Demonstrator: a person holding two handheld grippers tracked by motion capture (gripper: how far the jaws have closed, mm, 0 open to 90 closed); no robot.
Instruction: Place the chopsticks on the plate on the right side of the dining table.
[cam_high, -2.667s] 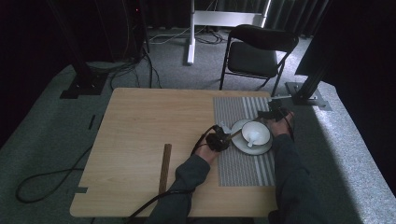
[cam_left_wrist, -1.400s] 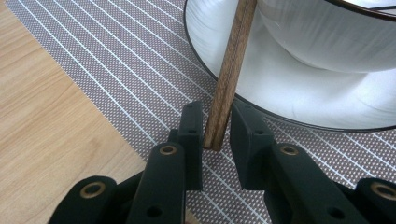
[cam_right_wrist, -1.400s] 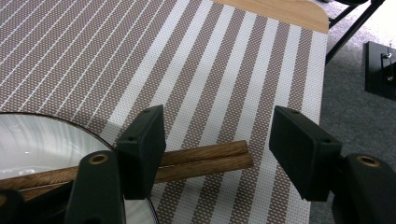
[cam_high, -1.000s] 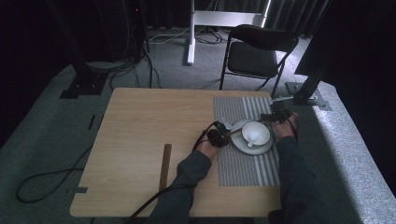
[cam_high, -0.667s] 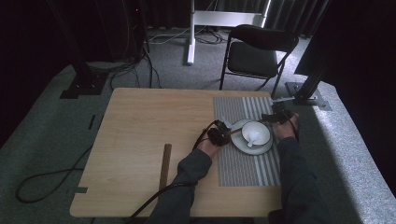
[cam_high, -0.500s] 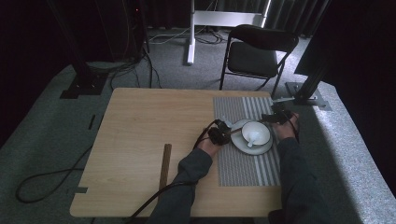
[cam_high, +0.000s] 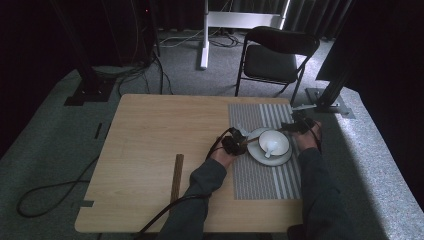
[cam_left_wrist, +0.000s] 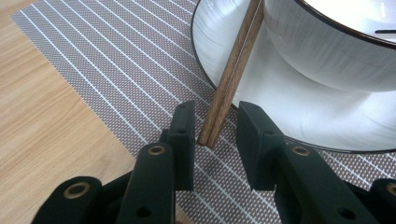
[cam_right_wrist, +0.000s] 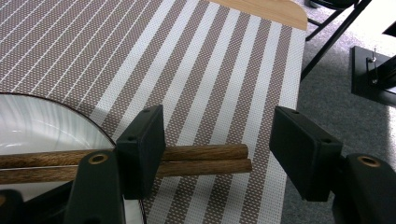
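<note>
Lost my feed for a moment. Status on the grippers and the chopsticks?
Left gripper open, chopsticks' tips between its jaws. Right gripper open around their thick ends. Chopsticks rest across plate, beside bowl. Nothing in the way.

In the left gripper view the bowl (cam_left_wrist: 336, 51) is cut off at the upper right edge, hiding the chopsticks' (cam_left_wrist: 233, 70) far run. In the high view the bowl's contents are too small to identify.
</note>
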